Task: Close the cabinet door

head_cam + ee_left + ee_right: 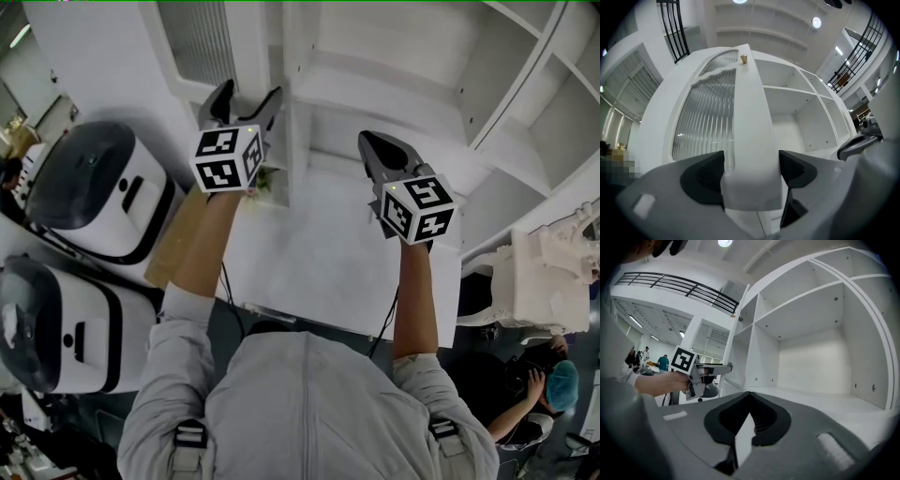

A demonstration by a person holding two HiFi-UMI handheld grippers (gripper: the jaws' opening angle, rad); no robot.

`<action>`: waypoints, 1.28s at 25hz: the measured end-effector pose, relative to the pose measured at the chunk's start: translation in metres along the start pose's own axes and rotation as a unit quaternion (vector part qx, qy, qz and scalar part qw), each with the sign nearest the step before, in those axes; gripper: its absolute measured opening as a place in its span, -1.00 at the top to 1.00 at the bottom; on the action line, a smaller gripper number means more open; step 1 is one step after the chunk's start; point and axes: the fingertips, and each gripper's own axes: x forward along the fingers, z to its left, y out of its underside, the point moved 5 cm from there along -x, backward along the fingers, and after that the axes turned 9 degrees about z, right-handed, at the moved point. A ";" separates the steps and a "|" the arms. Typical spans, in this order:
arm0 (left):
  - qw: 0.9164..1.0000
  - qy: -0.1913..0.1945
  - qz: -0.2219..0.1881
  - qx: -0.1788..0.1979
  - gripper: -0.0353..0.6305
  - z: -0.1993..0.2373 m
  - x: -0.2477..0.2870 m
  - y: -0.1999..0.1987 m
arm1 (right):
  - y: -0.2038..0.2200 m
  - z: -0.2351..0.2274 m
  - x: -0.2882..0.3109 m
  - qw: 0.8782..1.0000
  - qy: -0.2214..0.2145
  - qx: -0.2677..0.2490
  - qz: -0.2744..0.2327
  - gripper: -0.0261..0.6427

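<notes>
Left gripper (751, 169) jaws released, spread wide and straddling the free edge of the cabinet door (749, 112) — door ajar, 11 o'clock in the head view. Right gripper (749, 414) jaws clenched, empty. Step: probably pushing the door; next, swing it home. Cabinet (811, 357) compartments — bare.

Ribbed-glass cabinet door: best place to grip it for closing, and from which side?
Grip the cabinet door by its white free-edge strip beside the ribbed glass, coming edge-on from the front with one jaw on each face. That edge is a flat-sided strip facing outward, and it fits between the spread jaws of the left gripper, which straddle it now. Probably skip the small knob higher up.
</notes>
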 end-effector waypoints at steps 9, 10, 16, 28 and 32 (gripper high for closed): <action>1.000 0.016 0.007 0.011 -0.25 -0.002 0.021 0.001 | 0.008 -0.018 0.012 1.000 -0.006 0.008 0.000 0.91; 1.000 0.021 0.010 0.010 -0.24 -0.001 0.022 0.001 | 0.009 -0.020 0.013 1.000 -0.006 0.011 0.000 0.91; 0.999 0.027 0.028 0.013 -0.19 0.001 0.038 0.000 | 0.014 -0.028 0.023 1.000 -0.011 0.014 0.002 0.91; 0.999 0.011 0.032 0.014 -0.17 0.003 0.059 0.000 | 0.020 -0.044 0.030 1.000 -0.011 0.019 0.006 0.91; 0.999 0.012 0.033 0.013 -0.18 0.005 0.057 0.001 | 0.017 -0.043 0.027 1.000 -0.008 0.018 0.007 0.91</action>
